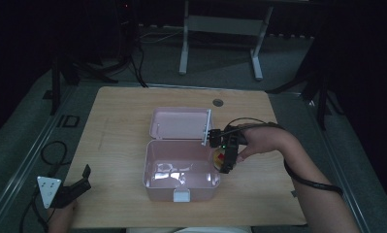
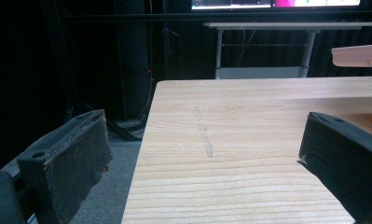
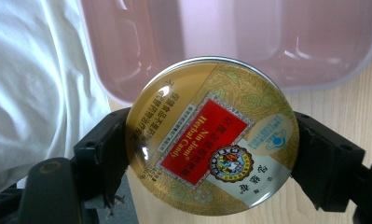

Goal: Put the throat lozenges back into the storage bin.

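My right tongs [image 3: 211,140] are clamped on a round gold candy tin [image 3: 211,135], one jaw against each side of its rim, with the red "Herbal Candy" label facing the camera. In the high view the tin [image 1: 220,158] hangs at the right edge of the open pink storage box [image 1: 154,179], just over its rim (whether it touches the wall I cannot tell). The box sits mid-table [image 1: 118,131] with its lid [image 1: 179,124] thrown back behind it. My left tongs [image 1: 79,182] rest low at the table's near left corner, well apart from the box, jaws spread wide with nothing but bare wood between them in the left gripper view
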Action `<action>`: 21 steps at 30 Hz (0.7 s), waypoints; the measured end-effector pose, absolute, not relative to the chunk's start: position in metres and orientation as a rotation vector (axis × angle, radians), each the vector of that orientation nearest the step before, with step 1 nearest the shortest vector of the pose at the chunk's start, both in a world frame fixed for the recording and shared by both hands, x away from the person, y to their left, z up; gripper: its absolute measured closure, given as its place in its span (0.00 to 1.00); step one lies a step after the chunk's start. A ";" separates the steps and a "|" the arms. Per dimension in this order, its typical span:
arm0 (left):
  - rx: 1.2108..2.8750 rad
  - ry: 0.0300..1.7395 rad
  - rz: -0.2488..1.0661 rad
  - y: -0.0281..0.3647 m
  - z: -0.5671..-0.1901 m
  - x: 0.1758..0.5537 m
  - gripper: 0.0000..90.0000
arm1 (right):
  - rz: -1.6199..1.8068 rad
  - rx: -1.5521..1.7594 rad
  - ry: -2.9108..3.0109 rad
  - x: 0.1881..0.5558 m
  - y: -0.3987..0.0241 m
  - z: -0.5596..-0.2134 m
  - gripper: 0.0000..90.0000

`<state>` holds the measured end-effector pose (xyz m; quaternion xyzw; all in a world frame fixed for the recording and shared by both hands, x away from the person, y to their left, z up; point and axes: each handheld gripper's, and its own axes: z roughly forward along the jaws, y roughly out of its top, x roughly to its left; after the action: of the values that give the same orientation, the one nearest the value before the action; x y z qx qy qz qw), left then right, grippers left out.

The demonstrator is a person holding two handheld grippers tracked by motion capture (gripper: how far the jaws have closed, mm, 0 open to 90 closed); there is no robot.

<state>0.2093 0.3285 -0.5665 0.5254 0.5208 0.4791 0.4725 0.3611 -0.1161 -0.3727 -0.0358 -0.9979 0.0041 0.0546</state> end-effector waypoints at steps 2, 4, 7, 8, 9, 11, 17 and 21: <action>1.286 1.274 1.172 0.328 -0.566 0.209 0.03 | 0.019 -0.093 -3.031 0.361 -0.111 -0.373 0.22; 1.286 1.274 1.172 0.328 -0.566 0.209 0.03 | 0.018 -0.083 -3.029 0.360 -0.106 -0.373 0.22; 1.287 1.274 1.172 0.328 -0.566 0.209 0.03 | 0.022 -0.061 -3.025 0.359 -0.098 -0.374 0.22; 1.287 1.274 1.171 0.328 -0.566 0.209 0.03 | 0.022 -0.061 -3.025 0.359 -0.098 -0.374 0.22; 1.287 1.274 1.172 0.328 -0.566 0.209 0.03 | 0.017 -0.047 -3.026 0.358 -0.094 -0.375 0.22; 1.286 1.275 1.171 0.328 -0.566 0.209 0.03 | 0.015 -0.043 -3.024 0.357 -0.091 -0.376 0.22; 1.286 1.274 1.170 0.329 -0.566 0.209 0.03 | 0.018 0.006 -3.015 0.354 -0.075 -0.380 0.23; 1.286 1.274 1.169 0.329 -0.566 0.209 0.03 | 0.020 0.012 -3.009 0.355 -0.070 -0.383 0.22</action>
<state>0.2093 0.3286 -0.5665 0.5256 0.5207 0.4779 0.4736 0.3553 -0.0700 -0.3826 0.0039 -0.9978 0.0065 0.0661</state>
